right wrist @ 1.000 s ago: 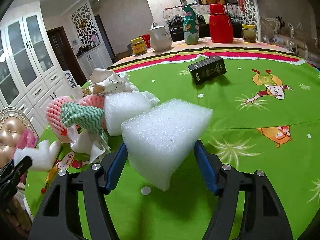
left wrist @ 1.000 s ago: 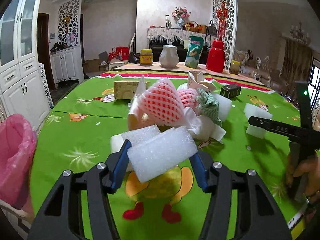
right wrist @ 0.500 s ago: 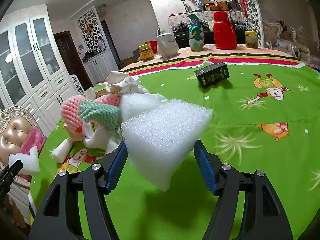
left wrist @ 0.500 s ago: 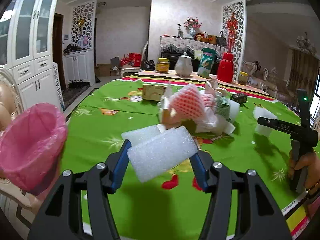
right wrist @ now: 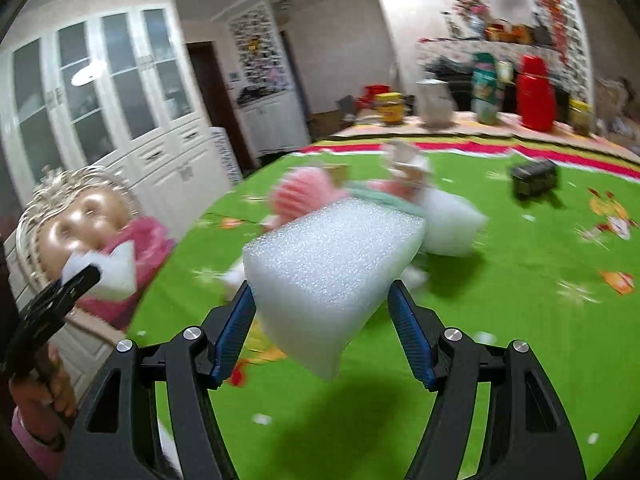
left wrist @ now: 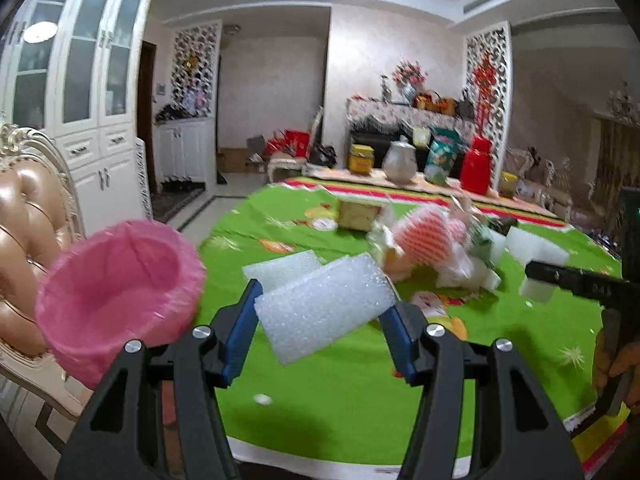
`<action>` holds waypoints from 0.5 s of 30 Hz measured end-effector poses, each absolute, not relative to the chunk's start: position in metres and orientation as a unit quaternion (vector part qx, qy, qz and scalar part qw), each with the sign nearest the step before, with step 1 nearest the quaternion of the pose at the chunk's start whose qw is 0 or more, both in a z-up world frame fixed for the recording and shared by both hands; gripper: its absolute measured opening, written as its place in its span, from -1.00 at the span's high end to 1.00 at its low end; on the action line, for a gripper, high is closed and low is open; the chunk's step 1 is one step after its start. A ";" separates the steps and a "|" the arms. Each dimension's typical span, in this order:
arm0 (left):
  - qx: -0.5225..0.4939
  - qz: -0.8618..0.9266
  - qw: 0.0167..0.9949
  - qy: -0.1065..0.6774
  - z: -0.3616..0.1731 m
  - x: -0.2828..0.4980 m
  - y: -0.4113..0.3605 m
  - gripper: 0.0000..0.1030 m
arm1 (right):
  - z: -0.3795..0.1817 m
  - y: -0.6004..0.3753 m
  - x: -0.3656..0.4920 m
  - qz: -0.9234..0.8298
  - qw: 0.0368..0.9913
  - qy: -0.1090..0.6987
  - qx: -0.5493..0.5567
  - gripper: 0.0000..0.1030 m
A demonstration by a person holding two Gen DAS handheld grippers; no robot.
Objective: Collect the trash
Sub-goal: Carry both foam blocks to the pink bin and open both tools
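My left gripper (left wrist: pixel 322 318) is shut on a white foam block (left wrist: pixel 320 304), held above the near edge of the green table (left wrist: pixel 360 392). The pink-lined bin (left wrist: pixel 116 292) stands just to its left, beside the table. My right gripper (right wrist: pixel 322 322) is shut on a thicker white foam block (right wrist: pixel 332 264) over the table. In the right wrist view the left gripper (right wrist: pixel 60 300) and its foam (right wrist: pixel 108 270) show at the left, in front of the pink bin (right wrist: pixel 150 236). A trash pile (left wrist: pixel 432 240) of pink fruit netting, paper and foam lies mid-table.
A gold padded chair (left wrist: pixel 28 232) stands behind the bin. A loose foam slab (left wrist: pixel 280 270) lies on the table. A black box (right wrist: pixel 534 178) sits far right, and a jar, white teapot (left wrist: pixel 398 164) and red thermos (left wrist: pixel 476 168) stand at the far edge. White cabinets (left wrist: pixel 92 120) line the left wall.
Both grippers have swung left and risen a little, each still gripping its foam. The pink bin has come from the left edge well into the left wrist view.
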State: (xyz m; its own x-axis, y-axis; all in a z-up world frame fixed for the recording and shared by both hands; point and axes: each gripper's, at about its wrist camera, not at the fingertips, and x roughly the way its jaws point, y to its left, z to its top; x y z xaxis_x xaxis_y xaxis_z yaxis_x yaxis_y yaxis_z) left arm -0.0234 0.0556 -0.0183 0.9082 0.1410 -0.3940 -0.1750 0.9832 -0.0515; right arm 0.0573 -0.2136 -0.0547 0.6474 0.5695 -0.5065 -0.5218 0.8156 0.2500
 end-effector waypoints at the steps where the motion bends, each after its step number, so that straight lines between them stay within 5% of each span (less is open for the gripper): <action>1: -0.045 0.091 0.976 0.192 -0.015 -0.026 0.066 -0.09 | -0.053 -0.203 0.056 0.311 0.904 0.291 0.037 -0.27; 15: -0.088 0.203 0.954 0.203 -0.014 -0.048 0.225 -0.10 | -0.043 -0.030 0.040 0.446 0.849 0.282 -0.026 -0.27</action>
State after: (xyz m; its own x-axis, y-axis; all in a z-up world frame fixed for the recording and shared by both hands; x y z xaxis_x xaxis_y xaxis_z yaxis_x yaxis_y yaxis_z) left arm -0.0484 0.2253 -0.0137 0.8347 0.3523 -0.4232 -0.4239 0.9017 -0.0854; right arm 0.0400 -0.0303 -0.0429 0.4425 0.7429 -0.5023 -0.7719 0.6006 0.2082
